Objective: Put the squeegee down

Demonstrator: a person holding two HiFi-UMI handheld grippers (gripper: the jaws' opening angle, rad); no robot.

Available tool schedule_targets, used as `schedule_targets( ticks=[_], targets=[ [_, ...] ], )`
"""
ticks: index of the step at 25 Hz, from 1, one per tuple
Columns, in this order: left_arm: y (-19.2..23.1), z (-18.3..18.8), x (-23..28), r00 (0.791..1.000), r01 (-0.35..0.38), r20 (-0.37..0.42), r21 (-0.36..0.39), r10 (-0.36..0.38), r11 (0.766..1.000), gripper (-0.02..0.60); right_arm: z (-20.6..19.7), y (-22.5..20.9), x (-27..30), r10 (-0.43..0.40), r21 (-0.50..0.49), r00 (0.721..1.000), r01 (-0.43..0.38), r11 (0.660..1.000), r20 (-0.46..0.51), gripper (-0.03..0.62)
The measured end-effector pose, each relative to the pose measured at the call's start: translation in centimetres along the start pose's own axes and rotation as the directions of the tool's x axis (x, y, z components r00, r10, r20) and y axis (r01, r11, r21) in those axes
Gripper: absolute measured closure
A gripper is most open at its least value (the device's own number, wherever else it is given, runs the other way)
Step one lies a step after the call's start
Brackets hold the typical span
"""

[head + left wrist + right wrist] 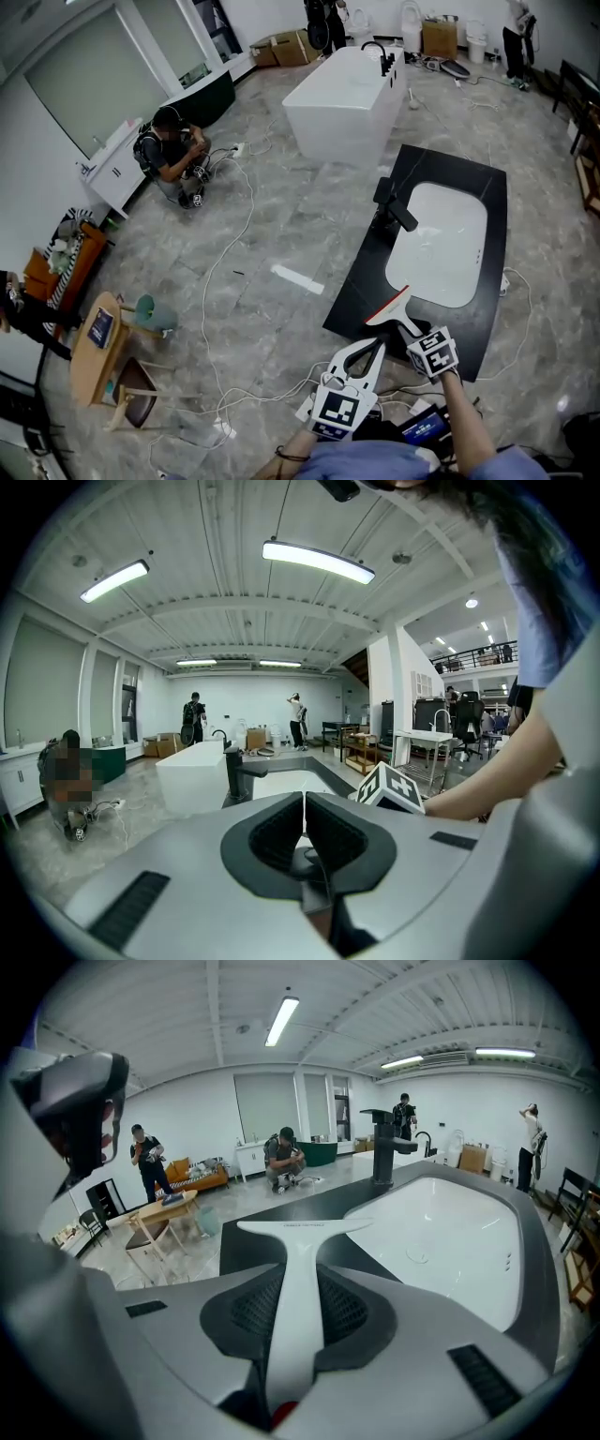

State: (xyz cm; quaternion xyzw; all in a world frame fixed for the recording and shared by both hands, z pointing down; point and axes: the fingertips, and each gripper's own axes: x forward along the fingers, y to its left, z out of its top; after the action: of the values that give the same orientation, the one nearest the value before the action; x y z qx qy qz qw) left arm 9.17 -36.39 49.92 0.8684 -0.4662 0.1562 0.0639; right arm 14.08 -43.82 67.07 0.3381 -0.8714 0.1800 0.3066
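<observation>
Over near edge of counter, squeegee in right claw

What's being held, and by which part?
The right hand-held gripper holds the white squeegee by its handle. The left hand-held gripper holds nothing.

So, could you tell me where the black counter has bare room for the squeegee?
The near corner of the counter, between basin and edge, under the squeegee, is bare; so is the far strip beyond the basin. It is tight around the faucet.
</observation>
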Motion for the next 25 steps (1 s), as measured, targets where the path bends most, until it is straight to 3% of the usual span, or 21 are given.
schedule_targets(
  ticks=[8,15,18,25],
  targets=[
    [0.4,-0.6,0.4,1.000,-0.015,-0.018,-0.020,0.014,1.000,0.563,-2.2,-1.1,2.2,-0.008,-0.003,0.998,0.007,1.000,-0.064,0.500],
    [1.1,-1.2,0.4,0.999,-0.032,-0.032,-0.039,0.030,0.999,0.563,-2.6,-0.8,2.3,-0.027,-0.026,0.998,0.026,0.999,-0.052,0.495],
    [0.9,-1.2,0.2,0.999,-0.030,-0.034,-0.036,0.029,0.999,0.563,-2.7,-0.3,2.3,-0.007,-0.008,0.998,0.006,1.000,-0.057,0.414],
    [0.8,-1.6,-0.5,0.999,-0.031,-0.041,-0.036,0.030,0.999,0.563,-3.4,-0.8,1.9,-0.037,0.016,0.996,0.038,0.999,-0.083,0.370]
  ],
)
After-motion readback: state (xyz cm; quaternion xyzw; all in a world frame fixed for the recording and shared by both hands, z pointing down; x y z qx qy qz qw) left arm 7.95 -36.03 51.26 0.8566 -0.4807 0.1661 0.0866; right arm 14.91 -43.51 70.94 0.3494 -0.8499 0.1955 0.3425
